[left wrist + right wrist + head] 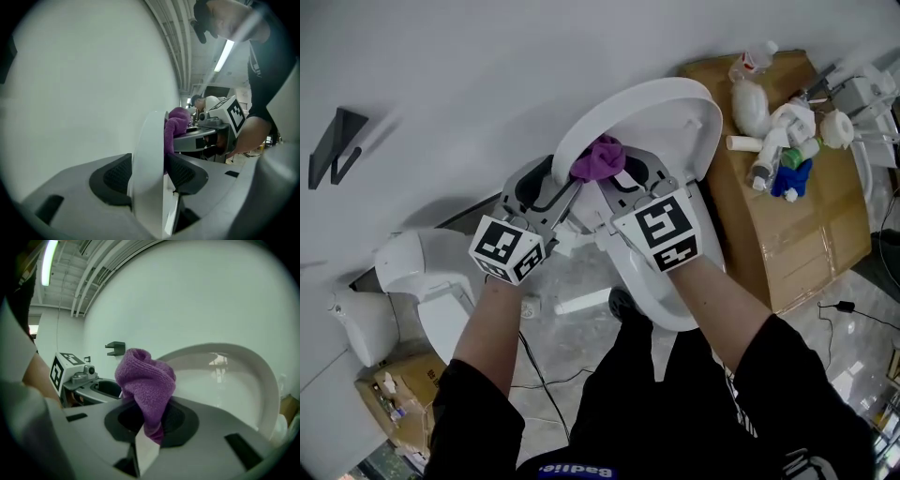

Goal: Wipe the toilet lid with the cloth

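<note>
Two bare forearms run up the middle of the head view, nearly parallel. The left forearm ends behind the left gripper and the right forearm behind the right gripper. Each wrist is hidden under its gripper's marker cube. Both grippers point up-frame, side by side, at the raised toilet lid.

The left gripper's jaws stand wide apart and straddle the lid's near rim, one pad on each face. Whether the pads touch the lid cannot be told.

The right gripper's jaws are clamped on the purple cloth. It bunches up above them at centre frame, right beside the lid's inner face and just right of the left gripper.

A cardboard box sits at the upper right with bottles on it.
</note>
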Motion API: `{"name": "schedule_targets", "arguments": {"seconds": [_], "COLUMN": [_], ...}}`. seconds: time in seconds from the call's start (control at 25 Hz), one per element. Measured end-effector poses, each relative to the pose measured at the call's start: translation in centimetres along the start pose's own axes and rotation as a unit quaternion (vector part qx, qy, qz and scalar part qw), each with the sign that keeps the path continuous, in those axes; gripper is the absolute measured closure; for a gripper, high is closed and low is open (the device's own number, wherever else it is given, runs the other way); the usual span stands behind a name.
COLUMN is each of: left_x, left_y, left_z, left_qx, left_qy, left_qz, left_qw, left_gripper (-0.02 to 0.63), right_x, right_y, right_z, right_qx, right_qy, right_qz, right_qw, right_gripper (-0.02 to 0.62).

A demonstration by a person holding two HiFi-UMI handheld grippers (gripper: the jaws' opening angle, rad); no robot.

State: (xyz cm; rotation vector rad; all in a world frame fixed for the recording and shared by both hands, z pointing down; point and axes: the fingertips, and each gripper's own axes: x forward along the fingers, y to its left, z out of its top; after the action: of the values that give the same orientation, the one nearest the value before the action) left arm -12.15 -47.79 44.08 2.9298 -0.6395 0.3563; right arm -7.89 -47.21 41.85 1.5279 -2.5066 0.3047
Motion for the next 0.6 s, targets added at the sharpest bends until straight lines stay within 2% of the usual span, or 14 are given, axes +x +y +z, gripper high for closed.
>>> {"name": "schedule_targets", "arguments": {"seconds": [0.2, 0.6], "left_x": [0.0, -0.1], "left_y": [0.6, 0.8], "left_z": [0.0, 0.0], "left_qx": [0.000, -0.002], "left_qy": [-0.001, 0.001], "left_qz": [0.015, 0.038], "left_qw": [0.9999, 0.9993], "left_gripper": [0.384, 0.400], "right_x": [-0.3, -4.0], "right_y": [-3.4, -13.6], "right_z": [0.3, -1.3], "right_qx": [0.009, 0.007], "right_qy": [-0.003, 0.009], "right_qz": [-0.038, -0.121], "right_qw": [0.999, 0.993], "right_gripper": [0.529, 0.529]}}
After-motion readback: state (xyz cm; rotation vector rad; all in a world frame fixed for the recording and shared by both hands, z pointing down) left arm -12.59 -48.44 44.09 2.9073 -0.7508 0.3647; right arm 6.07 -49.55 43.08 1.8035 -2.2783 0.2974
